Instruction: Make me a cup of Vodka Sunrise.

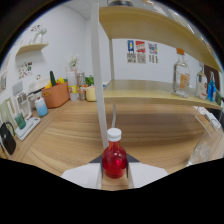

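Note:
A small round bottle of red liquid (114, 161) with a white cap sits between the fingers of my gripper (114, 170), low over the wooden counter (65, 135). Both dark pads (101, 169) press against its sides, so the gripper is shut on it. A clear spirit bottle (181, 73) with an orange label and cap stands on the wooden shelf (150, 92) beyond and to the right. Off to the right of the fingers, a clear glass (201, 150) rests on the counter, only faintly visible.
A white upright post (100, 75) rises just behind the red bottle. A blue bottle (211, 88) stands at the shelf's right end. Back left are an orange tub (55, 94), a small jar with blue liquid (41, 107), cups and plants. Framed pictures and a black bag (7, 138) line the left side.

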Motion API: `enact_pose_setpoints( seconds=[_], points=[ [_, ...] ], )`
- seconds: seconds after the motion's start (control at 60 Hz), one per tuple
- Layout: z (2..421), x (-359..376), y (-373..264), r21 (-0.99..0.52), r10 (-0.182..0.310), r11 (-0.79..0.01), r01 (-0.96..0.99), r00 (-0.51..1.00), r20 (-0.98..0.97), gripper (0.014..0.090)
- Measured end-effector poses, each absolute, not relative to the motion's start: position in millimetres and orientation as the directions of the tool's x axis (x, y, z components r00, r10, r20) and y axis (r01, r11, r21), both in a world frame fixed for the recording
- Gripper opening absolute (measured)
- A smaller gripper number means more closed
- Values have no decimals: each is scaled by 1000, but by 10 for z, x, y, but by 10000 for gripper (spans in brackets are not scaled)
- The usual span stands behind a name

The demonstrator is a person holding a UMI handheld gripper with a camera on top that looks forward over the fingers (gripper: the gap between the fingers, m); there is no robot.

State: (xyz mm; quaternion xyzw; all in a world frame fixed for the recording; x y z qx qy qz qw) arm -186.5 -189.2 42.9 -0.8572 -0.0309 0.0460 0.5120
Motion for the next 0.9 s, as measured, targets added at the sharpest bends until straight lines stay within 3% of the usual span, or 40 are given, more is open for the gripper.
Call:
enact_pose_setpoints(
  seconds=[0.333,0.65,0.75,0.85,0.9],
  points=[
    [111,-1870,-1920,-813,90,-582,19,995,-41,349],
    [95,-1868,-2063,-798,152,-601,44,987,-61,368],
    [223,-1889,-2134,-809,193,-586,45,978,-85,491],
    [495,-1905,-2243,-827,247,-560,51,963,-108,826],
    [678,-1885,-2314,-839,270,-541,53,956,-114,860]
  ],
)
